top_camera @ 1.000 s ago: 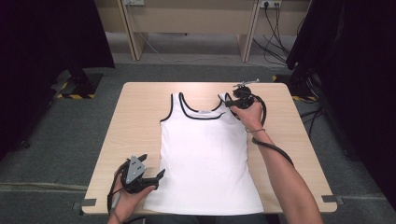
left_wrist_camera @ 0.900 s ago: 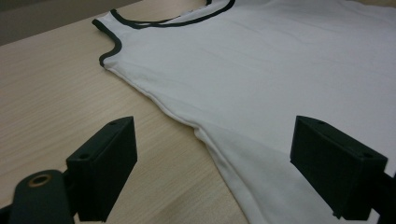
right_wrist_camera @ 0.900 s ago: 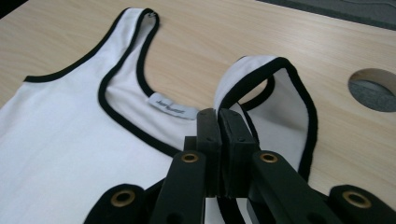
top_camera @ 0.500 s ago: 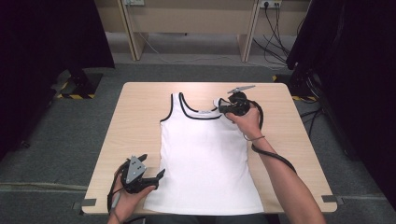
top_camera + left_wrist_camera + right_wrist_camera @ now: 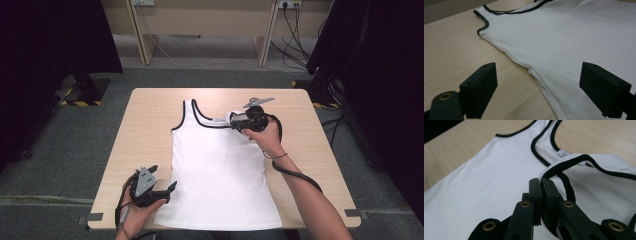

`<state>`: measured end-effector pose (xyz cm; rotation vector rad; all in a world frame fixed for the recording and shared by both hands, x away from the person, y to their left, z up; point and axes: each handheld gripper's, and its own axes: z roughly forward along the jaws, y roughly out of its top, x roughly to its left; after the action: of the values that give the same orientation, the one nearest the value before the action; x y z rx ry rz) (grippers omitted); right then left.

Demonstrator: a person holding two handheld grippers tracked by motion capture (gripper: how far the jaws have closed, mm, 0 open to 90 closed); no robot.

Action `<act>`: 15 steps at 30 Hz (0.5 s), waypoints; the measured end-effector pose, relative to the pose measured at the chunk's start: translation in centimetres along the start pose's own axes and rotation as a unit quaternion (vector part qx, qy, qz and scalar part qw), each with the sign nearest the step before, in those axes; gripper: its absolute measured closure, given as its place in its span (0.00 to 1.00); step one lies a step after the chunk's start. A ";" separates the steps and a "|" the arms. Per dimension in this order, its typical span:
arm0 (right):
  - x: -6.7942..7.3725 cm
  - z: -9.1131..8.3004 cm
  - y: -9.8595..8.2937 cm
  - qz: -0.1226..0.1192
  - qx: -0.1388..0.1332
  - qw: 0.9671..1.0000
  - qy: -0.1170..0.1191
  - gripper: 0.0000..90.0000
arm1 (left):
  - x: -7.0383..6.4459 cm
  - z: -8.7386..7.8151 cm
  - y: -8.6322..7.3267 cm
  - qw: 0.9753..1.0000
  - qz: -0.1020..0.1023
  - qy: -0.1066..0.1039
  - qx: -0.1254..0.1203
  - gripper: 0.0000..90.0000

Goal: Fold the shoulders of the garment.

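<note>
Lying lengthwise, neck away: white tank top [image 5: 220, 165], right claw [image 5: 233, 120] clamped on strap, left claw [image 5: 167, 189] apart.

Bare worktop [image 5: 145, 125] lies open left and right of the white tank top [image 5: 220, 175]; no object stands on it to block a gripper's path

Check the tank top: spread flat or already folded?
Mostly spread flat: the tank top lies open on the table; only one shoulder strap is lifted, pinched by the right gripper.

Right tongs [image 5: 234, 120] pinch the tank top [image 5: 217, 170] strap.
</note>
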<state>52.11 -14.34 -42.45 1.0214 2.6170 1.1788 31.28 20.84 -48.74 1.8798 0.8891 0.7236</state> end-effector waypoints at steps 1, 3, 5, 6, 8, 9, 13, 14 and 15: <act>0.0 0.0 0.0 0.000 0.000 1.000 0.000 0.96 | 0.0 0.0 0.0 1.000 0.000 0.000 0.000 0.16; 0.2 0.4 -0.3 -0.001 0.010 1.000 0.002 0.96 | 0.0 0.0 0.0 1.000 0.001 0.000 0.001 0.15; 0.5 1.1 -0.6 -0.010 0.032 0.999 0.007 0.96 | 0.0 0.0 0.0 1.000 0.001 0.000 0.001 0.15; 0.5 1.1 -0.6 -0.010 0.032 0.999 0.007 0.96 | 0.0 0.0 0.0 1.000 0.001 0.000 0.000 0.15; 0.8 1.5 -0.9 -0.016 0.049 0.999 0.017 0.96 | 0.0 0.0 0.0 1.000 0.002 0.000 0.001 0.16; 0.8 1.5 -0.9 -0.016 0.049 0.999 0.017 0.96 | 0.0 0.0 0.0 1.000 0.002 0.000 0.001 0.15; 1.2 2.4 -1.2 -0.032 0.083 0.996 0.028 0.90 | 0.0 0.0 0.0 1.000 0.003 0.000 0.000 0.16; 1.2 2.4 -1.3 -0.033 0.088 0.995 0.029 0.89 | 0.0 0.0 0.0 1.000 0.002 0.000 0.000 0.16; 1.2 2.4 -1.2 -0.035 0.088 0.995 0.026 0.87 | 0.0 0.0 0.0 1.000 0.002 0.000 0.000 0.16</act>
<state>51.33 -12.64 -44.76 0.9298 2.8127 0.9882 31.27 20.82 -48.74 1.8819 0.8849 0.7260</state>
